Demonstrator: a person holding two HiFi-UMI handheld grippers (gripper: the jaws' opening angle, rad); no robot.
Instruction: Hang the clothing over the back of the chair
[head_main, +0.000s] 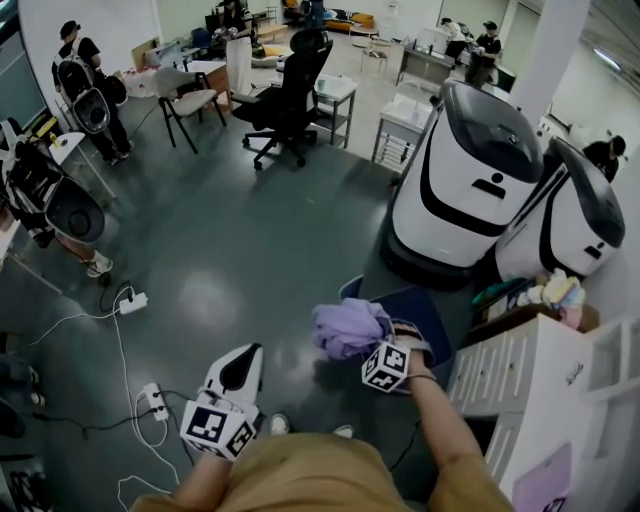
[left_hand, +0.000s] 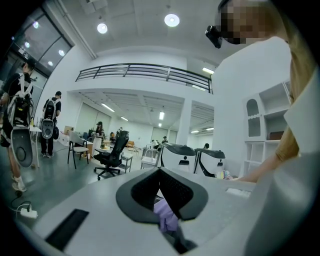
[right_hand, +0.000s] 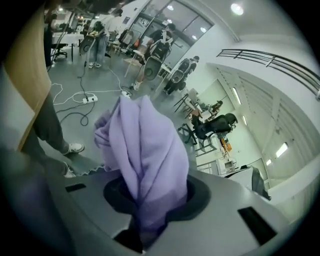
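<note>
My right gripper (head_main: 398, 352) is shut on a bunched lavender garment (head_main: 350, 328), which hangs just above a dark blue chair (head_main: 425, 308) that is largely hidden behind it. In the right gripper view the garment (right_hand: 145, 160) rises out of the jaws and fills the middle of the picture. My left gripper (head_main: 240, 366) is low on the left, apart from the garment, and points level into the room. Its pads (left_hand: 180, 192) stand together. A small bit of lavender (left_hand: 167, 216) shows low in the slit between them. I cannot tell whether it is pinched.
A white drawer unit (head_main: 510, 372) stands close on the right. Two white robot pods (head_main: 470, 170) stand behind the chair. Power strips and cables (head_main: 132, 300) lie on the floor at the left. A black office chair (head_main: 290, 95) and people with gear (head_main: 85, 85) are farther off.
</note>
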